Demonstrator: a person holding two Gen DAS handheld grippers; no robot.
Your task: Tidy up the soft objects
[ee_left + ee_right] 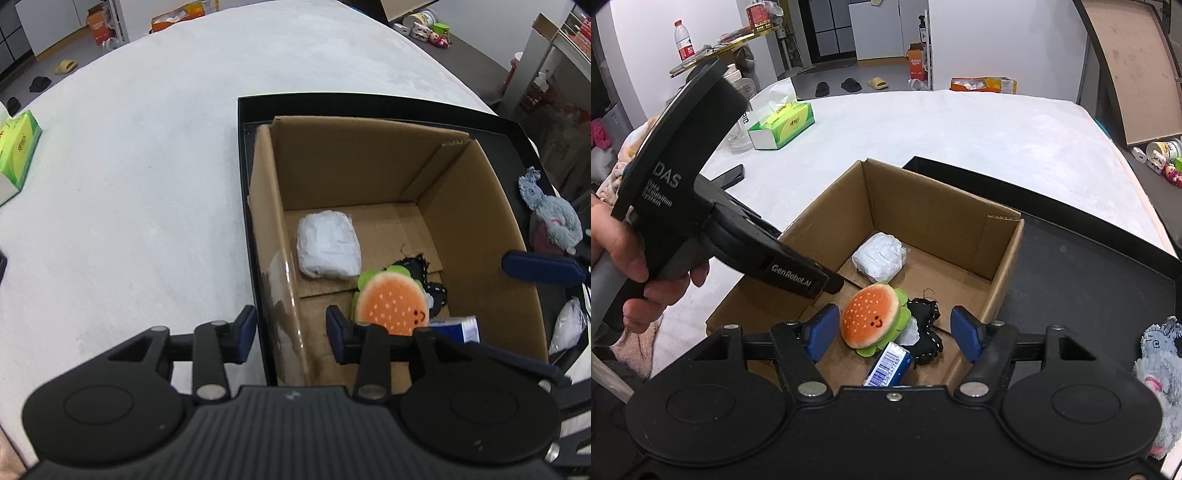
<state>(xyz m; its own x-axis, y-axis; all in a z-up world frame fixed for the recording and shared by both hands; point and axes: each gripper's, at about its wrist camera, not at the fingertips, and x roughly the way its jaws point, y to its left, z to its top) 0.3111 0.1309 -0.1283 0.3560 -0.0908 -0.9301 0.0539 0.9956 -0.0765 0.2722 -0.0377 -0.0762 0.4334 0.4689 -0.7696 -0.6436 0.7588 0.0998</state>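
Note:
An open cardboard box [369, 162] stands in a black tray [369, 105]. Inside lie a burger plush [391, 302], a white soft packet [328, 245], a black stitched fabric piece [432, 288] and a blue-and-white pack [461, 328]. My left gripper [291, 334] is open, its fingers astride the box's left wall without pressing it. My right gripper [894, 334] is open above the box's near end, over the burger plush [873, 317], holding nothing. A grey plush toy [1160, 369] lies on the tray to the right of the box.
A green tissue box [783, 123] and a glass stand on the white bedding [960, 122] at the far left. A clear plastic bag [569, 328] lies on the tray beside the box. A hand [617, 240] holds the left gripper's handle.

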